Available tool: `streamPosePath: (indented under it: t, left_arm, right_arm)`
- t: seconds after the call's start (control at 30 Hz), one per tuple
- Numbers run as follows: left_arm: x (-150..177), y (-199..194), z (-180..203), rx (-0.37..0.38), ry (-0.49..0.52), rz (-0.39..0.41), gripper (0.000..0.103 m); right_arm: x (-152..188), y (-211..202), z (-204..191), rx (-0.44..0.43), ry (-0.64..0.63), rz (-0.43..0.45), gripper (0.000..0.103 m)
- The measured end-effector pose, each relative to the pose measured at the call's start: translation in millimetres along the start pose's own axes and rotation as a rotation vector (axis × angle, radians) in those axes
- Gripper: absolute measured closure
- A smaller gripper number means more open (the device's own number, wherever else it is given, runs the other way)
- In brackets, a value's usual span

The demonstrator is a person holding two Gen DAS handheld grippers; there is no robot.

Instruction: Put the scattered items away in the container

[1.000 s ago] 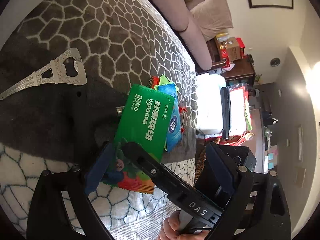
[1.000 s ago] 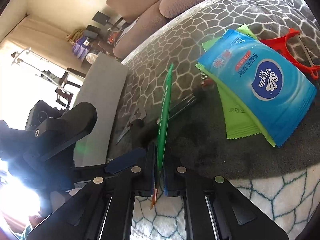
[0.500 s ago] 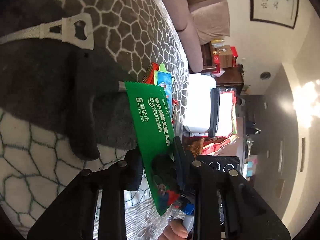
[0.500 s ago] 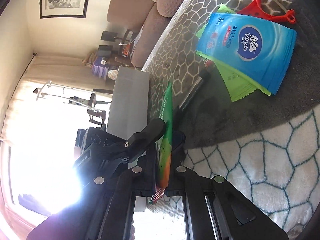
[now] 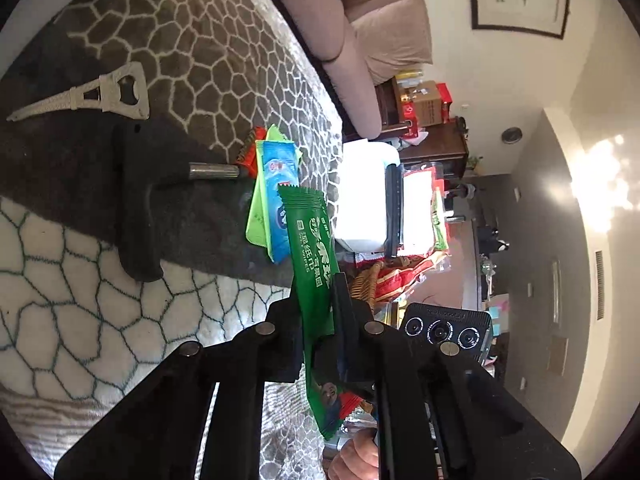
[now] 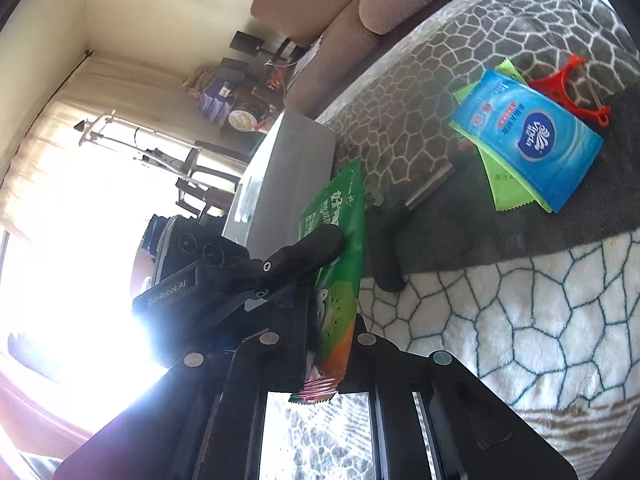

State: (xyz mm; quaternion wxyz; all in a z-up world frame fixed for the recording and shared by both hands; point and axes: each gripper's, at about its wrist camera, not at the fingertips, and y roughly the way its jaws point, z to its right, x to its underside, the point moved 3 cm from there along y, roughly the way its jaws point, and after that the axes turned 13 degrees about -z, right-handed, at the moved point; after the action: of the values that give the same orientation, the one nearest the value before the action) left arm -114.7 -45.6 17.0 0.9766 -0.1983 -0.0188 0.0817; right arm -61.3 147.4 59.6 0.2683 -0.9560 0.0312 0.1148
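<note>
Green packet [image 5: 316,280] is up off the blanket [image 5: 100,280], both grippers pinching it: left gripper [image 5: 320,320] and right gripper [image 6: 332,320] clamped on its lower end, apparently mid-handover. Light, floppy, slick film — grip the crimped edge.

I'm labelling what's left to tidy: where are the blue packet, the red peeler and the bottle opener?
blue packet [image 6: 532,140]: right wrist view, on its white logo.
red peeler [image 6: 560,86]: right wrist view, on its red forked frame.
bottle opener [image 5: 116,92]: left wrist view, on its wide end by the opening.
</note>
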Motion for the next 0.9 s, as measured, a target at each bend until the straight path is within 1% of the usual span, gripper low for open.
streamPosePath:
  t: [0.1,0.17,0.3,0.4,0.5,0.6,0.77,0.9]
  left_arm:
    - [13,-25,22,0.035,0.035,0.032,0.095]
    - [19,-44,33,0.045,0.052,0.045,0.095]
    - [28,-99,44,0.053,0.070,0.100,0.095]
    - [33,-147,42,0.033,0.076,0.147,0.095]
    - [34,-193,27,0.018,0.053,0.189,0.095]
    - [34,-234,6,-0.024,0.023,0.210,0.095]
    - [24,-292,-20,-0.125,0.009,0.242,0.095]
    - [14,-321,-45,-0.213,-0.008,0.238,0.095]
  right_arm:
    - [1,-7,-33,-0.018,-0.035,0.001,0.095]
    - [1,-5,-58,-0.008,-0.069,-0.010,0.095]
    - [7,7,-100,-0.014,-0.106,-0.030,0.093]
    - [10,32,-132,-0.014,-0.142,-0.053,0.093]
    - [7,71,-159,-0.012,-0.163,-0.090,0.093]
    - [7,114,-180,0.003,-0.179,-0.138,0.093]
    - [8,183,-200,0.007,-0.177,-0.207,0.092]
    - [4,231,-207,0.032,-0.160,-0.236,0.092]
